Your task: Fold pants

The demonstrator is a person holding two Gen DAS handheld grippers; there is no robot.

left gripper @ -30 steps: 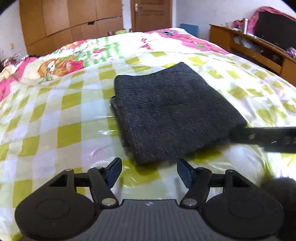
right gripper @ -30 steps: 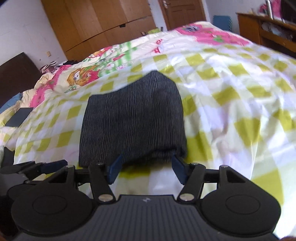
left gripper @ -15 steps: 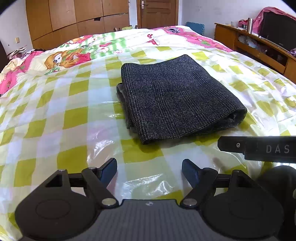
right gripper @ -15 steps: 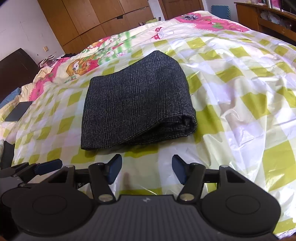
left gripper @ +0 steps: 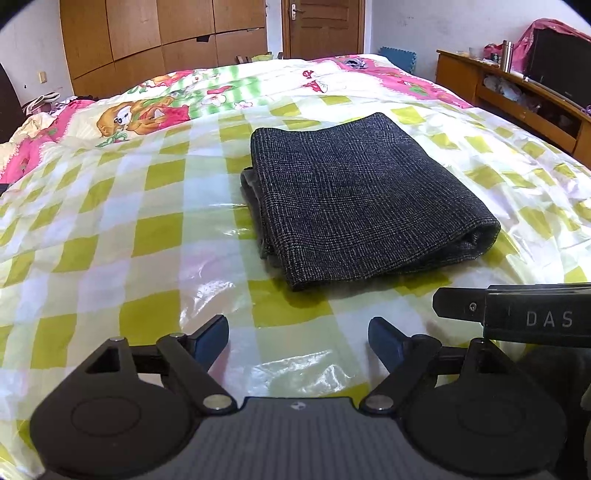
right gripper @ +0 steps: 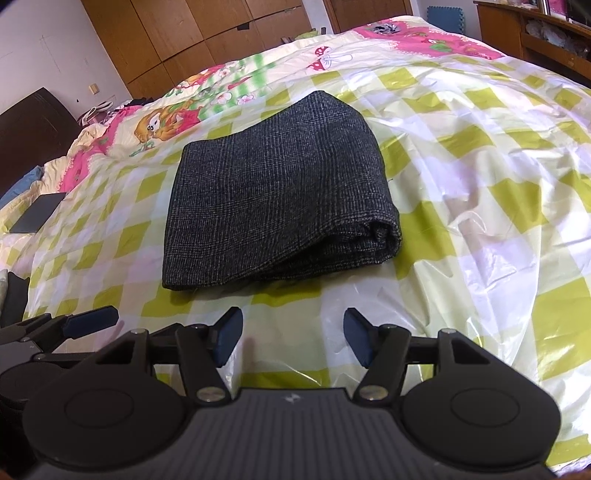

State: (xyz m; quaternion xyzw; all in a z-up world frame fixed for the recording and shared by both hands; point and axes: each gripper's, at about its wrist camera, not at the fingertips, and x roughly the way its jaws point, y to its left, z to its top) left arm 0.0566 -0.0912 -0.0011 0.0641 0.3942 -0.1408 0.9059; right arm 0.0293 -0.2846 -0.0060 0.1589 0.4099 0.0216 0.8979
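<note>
The dark grey checked pants lie folded into a thick rectangle on the yellow-and-white checked plastic sheet over the bed. In the left wrist view my left gripper hovers short of the near edge of the pants, its jaws opening, with nothing between them. The right wrist view shows the pants ahead of my right gripper, which stands open and empty, apart from the cloth. The right gripper's body crosses the lower right of the left wrist view. The left gripper's fingertip shows at lower left in the right wrist view.
A colourful cartoon quilt covers the far half of the bed. Wooden wardrobes and a door stand behind. A low wooden cabinet runs along the right. A dark flat object lies at the bed's left.
Both grippers have drawn back from the folded pants, which now lie farther ahead. The left gripper's jaws have spread wider. The pants have not moved.
</note>
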